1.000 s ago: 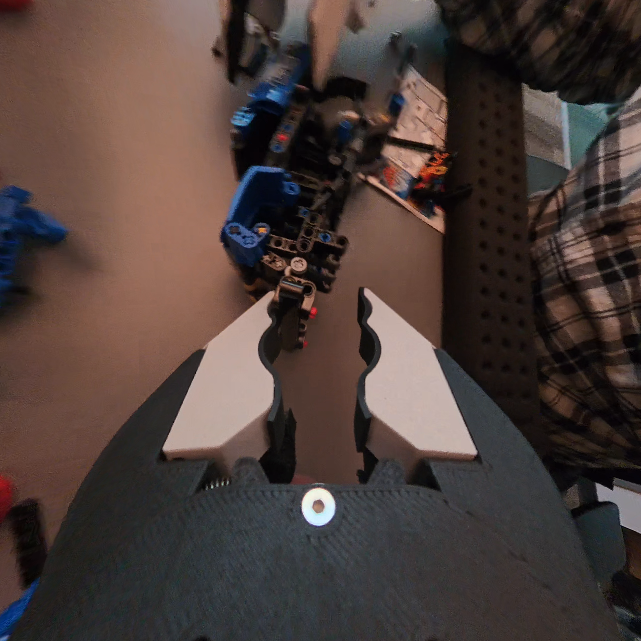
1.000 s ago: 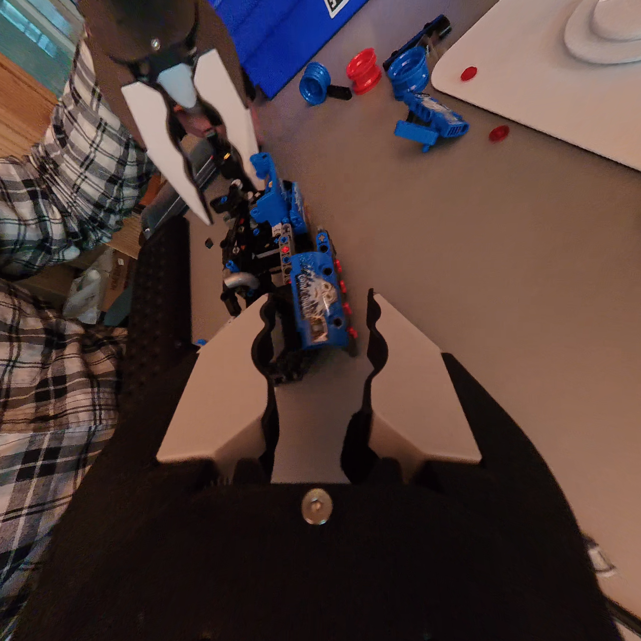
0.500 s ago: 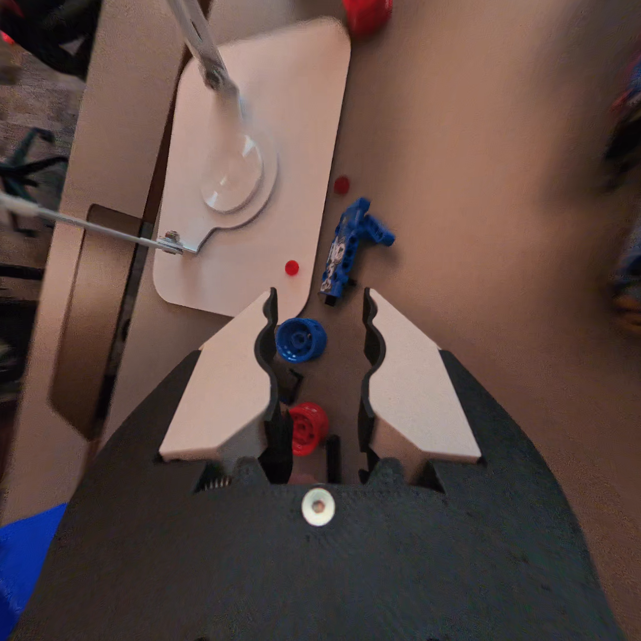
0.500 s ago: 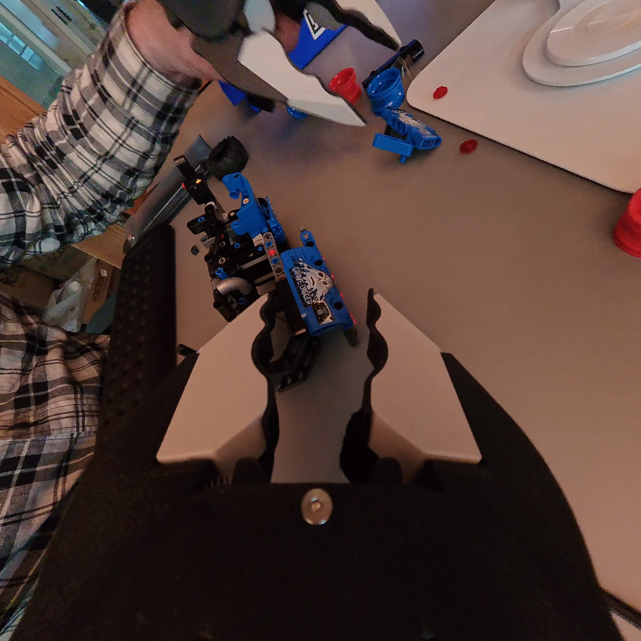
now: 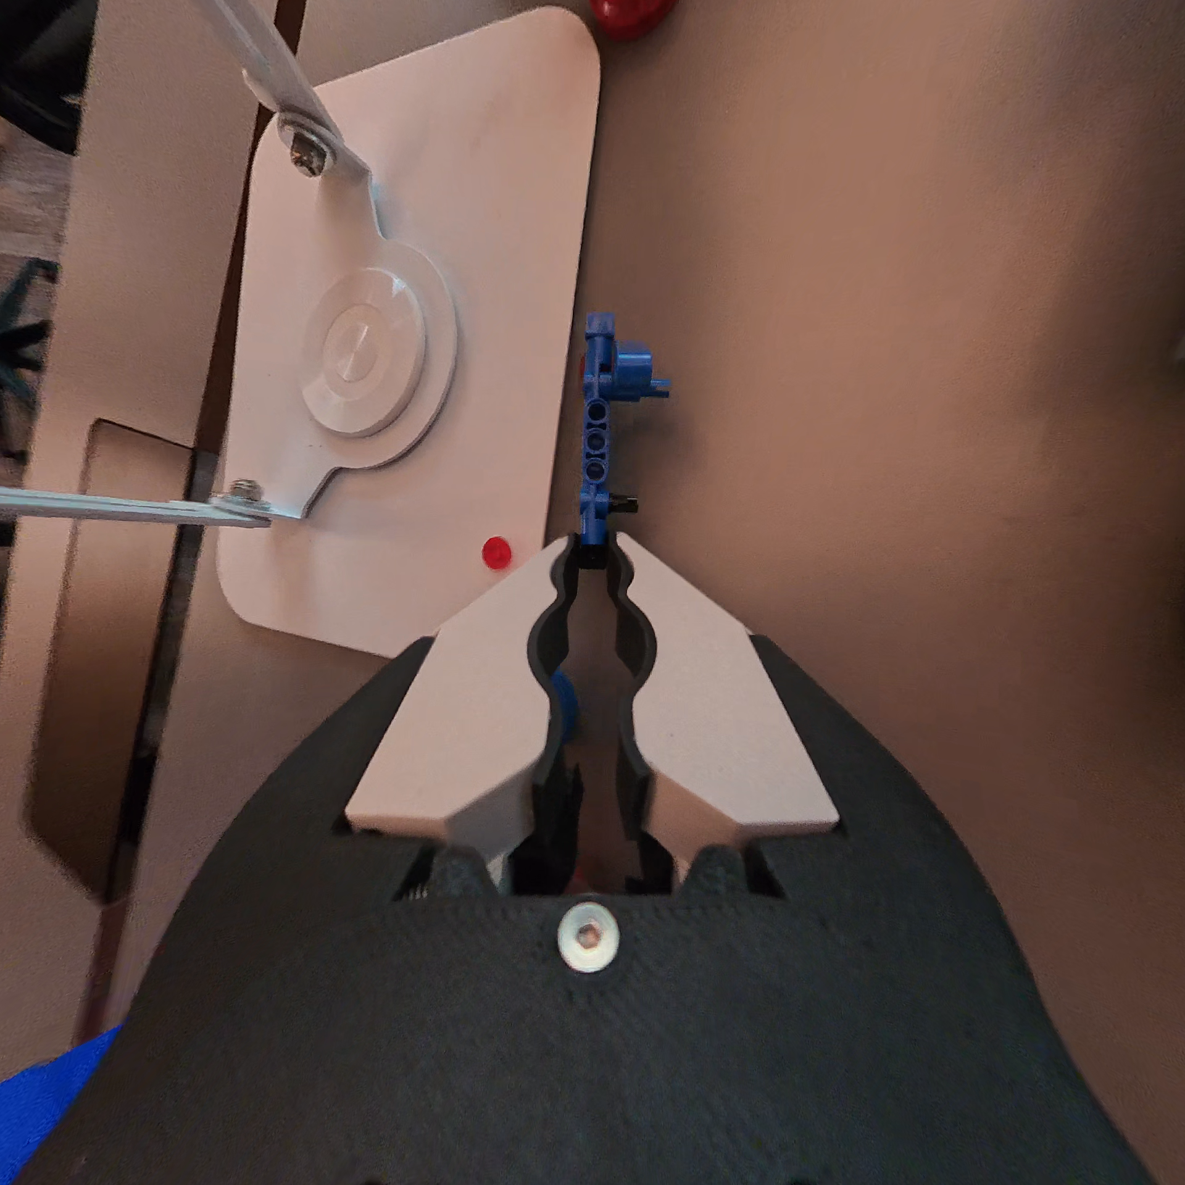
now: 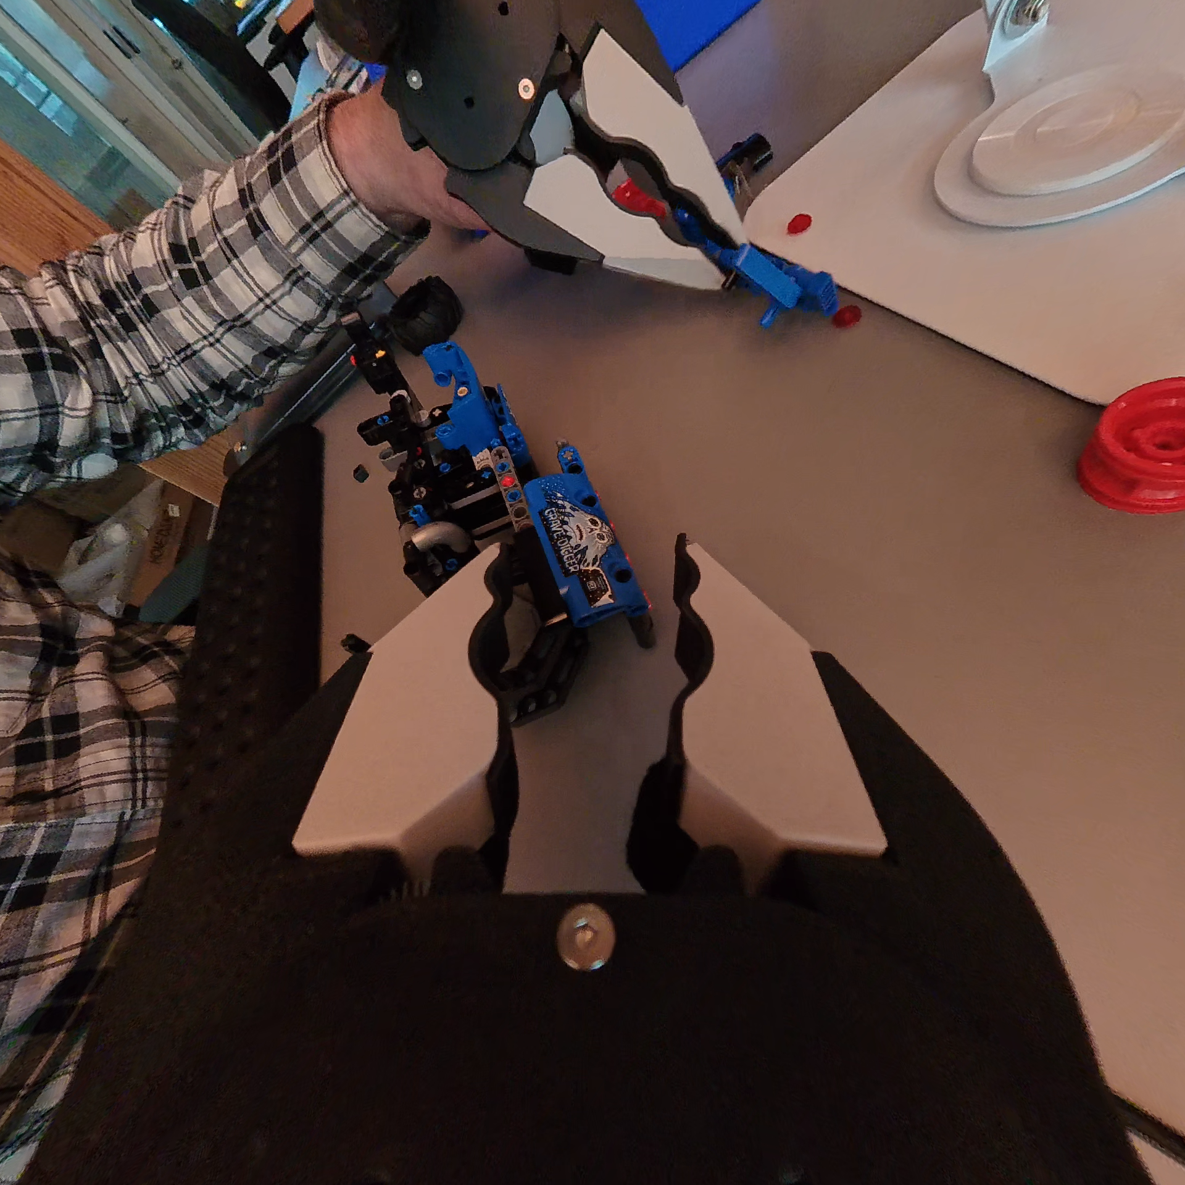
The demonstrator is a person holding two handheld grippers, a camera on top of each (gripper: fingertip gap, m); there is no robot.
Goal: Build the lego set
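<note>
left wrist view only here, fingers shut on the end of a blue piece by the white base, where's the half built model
Observer: The model lies on the table right ahead of the right gripper, well off from your blue piece.
Operator: is the right one gripping it
Observer: No, its fingers stand open with the model's near end between them.
Operator: any tyre around
Observer: One black tyre sits at the model's far end.

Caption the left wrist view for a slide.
Left gripper shut on a blue lego beam beside the white lamp base.
</note>
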